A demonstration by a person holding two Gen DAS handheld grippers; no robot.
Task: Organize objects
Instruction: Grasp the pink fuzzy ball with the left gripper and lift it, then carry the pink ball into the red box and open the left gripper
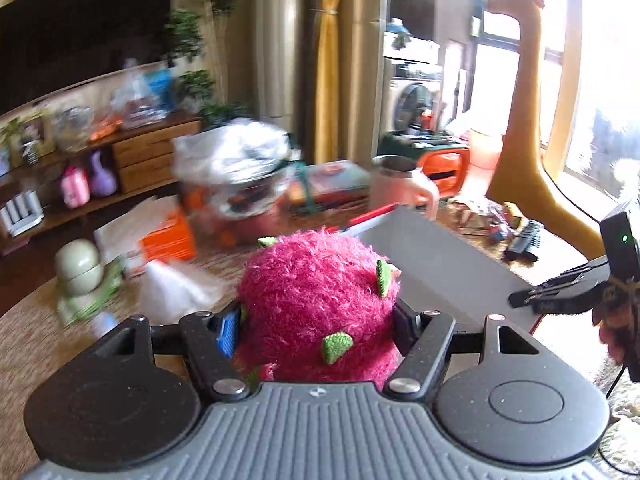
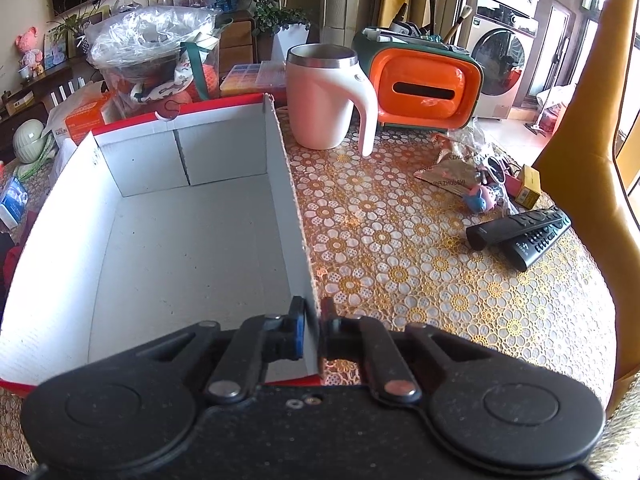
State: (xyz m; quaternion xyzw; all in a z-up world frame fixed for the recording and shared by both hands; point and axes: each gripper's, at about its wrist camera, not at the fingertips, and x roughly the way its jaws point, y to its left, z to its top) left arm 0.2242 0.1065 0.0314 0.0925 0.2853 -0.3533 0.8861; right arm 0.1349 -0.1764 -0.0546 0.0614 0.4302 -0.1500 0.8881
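A fuzzy pink plush toy (image 1: 316,300) with small green leaf patches fills the space between my left gripper's (image 1: 318,330) pads, and the gripper is shut on it, holding it above the table. Behind the toy lies a white cardboard box (image 1: 436,256) with a red rim. In the right wrist view the same box (image 2: 180,240) is empty inside, and my right gripper (image 2: 313,330) is shut on its near right wall. That right gripper (image 1: 532,300) also shows at the right edge of the left wrist view.
A pink and white mug (image 2: 326,100) and an orange tissue holder (image 2: 426,86) stand behind the box. Two black remotes (image 2: 520,232), snack wrappers (image 2: 452,168) and small toys lie on the floral tablecloth (image 2: 400,280) to the right. A plastic-wrapped bowl (image 2: 152,52) sits at back left.
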